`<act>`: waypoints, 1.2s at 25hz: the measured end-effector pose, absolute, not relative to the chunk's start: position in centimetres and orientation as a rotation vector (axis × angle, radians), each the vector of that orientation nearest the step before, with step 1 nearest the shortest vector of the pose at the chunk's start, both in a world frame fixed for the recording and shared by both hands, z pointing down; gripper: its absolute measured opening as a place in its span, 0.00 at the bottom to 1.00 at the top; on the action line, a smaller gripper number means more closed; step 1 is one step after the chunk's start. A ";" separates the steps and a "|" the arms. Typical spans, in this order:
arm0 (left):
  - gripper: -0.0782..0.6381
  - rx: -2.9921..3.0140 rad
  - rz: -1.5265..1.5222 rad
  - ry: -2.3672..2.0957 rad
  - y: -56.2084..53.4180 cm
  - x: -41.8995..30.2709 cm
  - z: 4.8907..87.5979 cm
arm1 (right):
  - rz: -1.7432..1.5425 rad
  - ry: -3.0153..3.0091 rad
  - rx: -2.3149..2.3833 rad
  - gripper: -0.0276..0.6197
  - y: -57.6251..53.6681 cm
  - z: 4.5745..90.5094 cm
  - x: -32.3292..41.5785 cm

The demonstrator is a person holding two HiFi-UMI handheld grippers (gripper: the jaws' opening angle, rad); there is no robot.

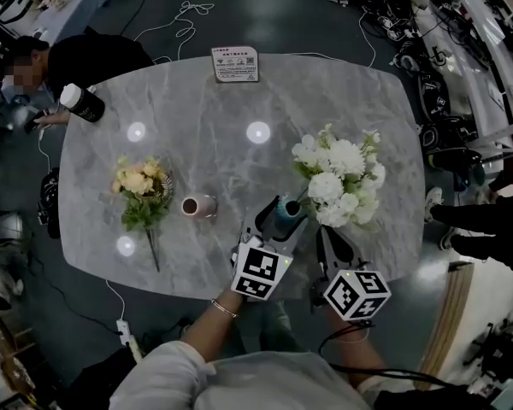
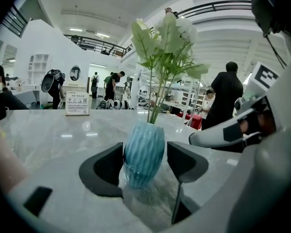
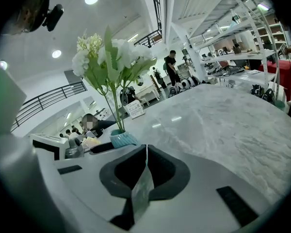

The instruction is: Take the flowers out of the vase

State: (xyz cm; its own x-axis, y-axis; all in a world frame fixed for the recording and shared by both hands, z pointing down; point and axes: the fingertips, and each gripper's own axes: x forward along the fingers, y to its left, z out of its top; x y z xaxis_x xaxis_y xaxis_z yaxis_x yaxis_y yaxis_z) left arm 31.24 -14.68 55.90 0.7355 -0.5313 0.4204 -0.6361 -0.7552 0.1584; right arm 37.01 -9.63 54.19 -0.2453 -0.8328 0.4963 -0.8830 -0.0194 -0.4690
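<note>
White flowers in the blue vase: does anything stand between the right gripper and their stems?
Nothing visible does. The right gripper, jaws shut and empty, faces the stems across the table. The left gripper, open, flanks the blue vase below the stems, not in front of them.

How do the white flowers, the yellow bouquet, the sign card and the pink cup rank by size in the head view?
1. white flowers, though they stand up nearer the camera, which inflates them
2. yellow bouquet
3. sign card
4. pink cup, only slightly smaller than the card
</note>
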 end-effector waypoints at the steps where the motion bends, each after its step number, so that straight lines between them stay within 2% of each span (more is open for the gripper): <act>1: 0.52 2.644 0.509 -0.911 -14.7 31.2 55.9 | 1.112 -2.169 1.879 0.06 -9.8 54.0 36.9; 16: 0.49 2.632 0.507 -0.933 -15.0 31.1 56.1 | 1.016 -2.342 1.796 0.07 -12.1 52.0 35.2; 19: 0.49 2.632 0.509 -0.935 -15.0 31.1 56.1 | 1.005 -2.385 1.774 0.14 -12.6 51.4 34.9; 30: 0.49 2.638 0.511 -0.913 -15.0 31.1 56.0 | 1.016 -2.540 1.734 0.22 -15.1 49.1 33.8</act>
